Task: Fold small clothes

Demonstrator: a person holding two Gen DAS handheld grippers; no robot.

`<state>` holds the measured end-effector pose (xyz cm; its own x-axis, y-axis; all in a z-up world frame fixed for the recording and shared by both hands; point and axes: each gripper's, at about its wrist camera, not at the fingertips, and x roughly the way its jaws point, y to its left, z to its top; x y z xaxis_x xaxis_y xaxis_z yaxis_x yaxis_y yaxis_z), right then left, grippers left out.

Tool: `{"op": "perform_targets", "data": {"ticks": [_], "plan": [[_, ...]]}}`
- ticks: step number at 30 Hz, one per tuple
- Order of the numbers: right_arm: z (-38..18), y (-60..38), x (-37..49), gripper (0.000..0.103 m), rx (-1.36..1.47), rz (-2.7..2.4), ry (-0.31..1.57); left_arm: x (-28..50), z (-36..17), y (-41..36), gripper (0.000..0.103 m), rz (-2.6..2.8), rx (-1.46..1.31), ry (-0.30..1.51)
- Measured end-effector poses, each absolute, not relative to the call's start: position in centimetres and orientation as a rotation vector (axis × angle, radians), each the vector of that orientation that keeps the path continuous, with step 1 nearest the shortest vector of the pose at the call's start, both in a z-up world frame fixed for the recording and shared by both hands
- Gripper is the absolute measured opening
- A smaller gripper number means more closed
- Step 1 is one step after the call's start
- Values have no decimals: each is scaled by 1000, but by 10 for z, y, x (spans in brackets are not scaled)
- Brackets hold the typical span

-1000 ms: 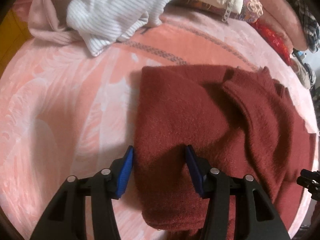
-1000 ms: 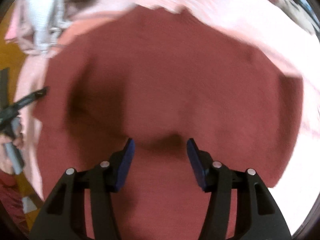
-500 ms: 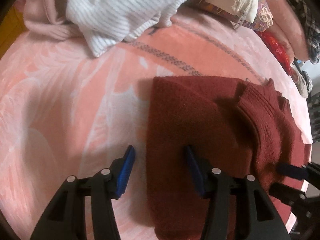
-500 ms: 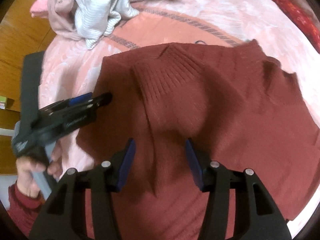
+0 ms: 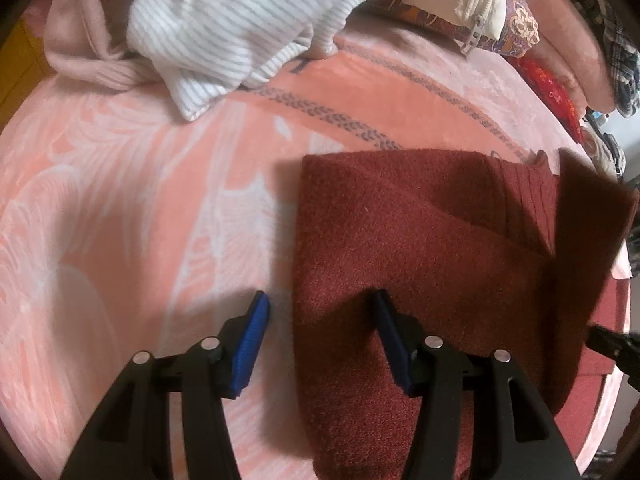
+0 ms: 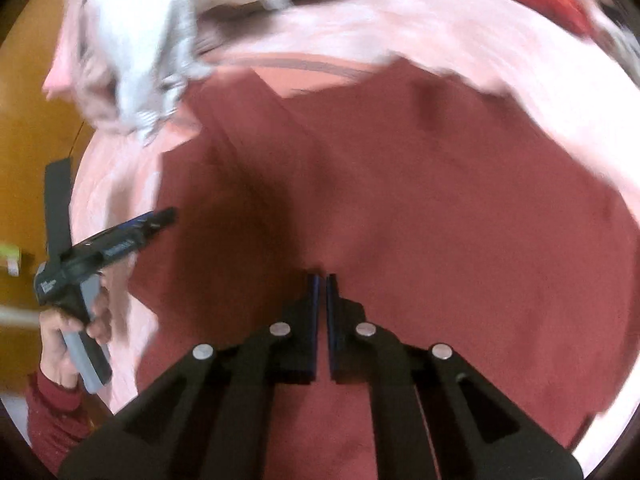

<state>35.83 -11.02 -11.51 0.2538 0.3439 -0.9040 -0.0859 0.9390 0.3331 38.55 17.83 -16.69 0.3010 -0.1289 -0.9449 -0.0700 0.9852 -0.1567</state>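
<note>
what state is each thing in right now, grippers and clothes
left gripper: open, straddling the sweater's left edge, not gripping
right gripper: jaws just closed, pinching the sweater
dark red sweater: partly folded, right side lifted
striped white garment: crumpled, unfolded
pale pink garment: crumpled, unfolded
pink blanket: spread flat under the clothes

Each black plastic two-finger tool, the left tool (image 5: 318,336) and the right tool (image 6: 321,322), has angular black arms, round silver screw heads at the joints, and flat blue pads (image 5: 250,346). The left tool has a grey handle with small white lettering. The person's hand (image 6: 74,322) emerges from a dark red knitted sleeve (image 6: 54,412).
</note>
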Motion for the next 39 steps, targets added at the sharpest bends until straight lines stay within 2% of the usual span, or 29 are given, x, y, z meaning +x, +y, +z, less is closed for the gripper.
{"op": "perform_targets", "data": {"ticks": [4,9,15,20,22,23,24,26,28,30,31,36,38,39], "plan": [[-136,-164,334,37,310,260,1321,383,-166,177,56,-31,-182,1256],[-127,-203,336,37,370,230,1301,382,-165,175,56,-15,-174,1252],[-92,-126,375,37,219,308,1274,383,-162,175,56,-11,-186,1262],[-78,-42,413,47,60,346,1284,389,-154,181,56,39,-135,1243],[-80,-20,427,67,34,334,1295,394,-158,182,56,31,-137,1264],[-85,-7,434,69,5,317,1306,397,-161,184,56,26,-148,1275],[-91,3,440,68,-29,294,1318,398,-163,184,57,23,-159,1279],[-107,13,449,56,-81,259,1354,401,-167,187,59,15,-182,1287],[-120,12,452,21,-122,215,1374,402,-168,191,59,2,-204,1288],[-118,-3,450,9,-80,223,1349,402,-169,191,59,-13,-201,1281],[-116,-10,448,6,-46,237,1344,401,-168,191,59,-16,-197,1276],[-87,-90,406,7,107,275,1269,401,-167,190,59,-7,-202,1268],[-90,-123,383,14,186,319,1289,400,-167,189,59,-1,-197,1262],[-95,-138,374,24,221,327,1302,399,-166,190,59,1,-198,1261]]}}
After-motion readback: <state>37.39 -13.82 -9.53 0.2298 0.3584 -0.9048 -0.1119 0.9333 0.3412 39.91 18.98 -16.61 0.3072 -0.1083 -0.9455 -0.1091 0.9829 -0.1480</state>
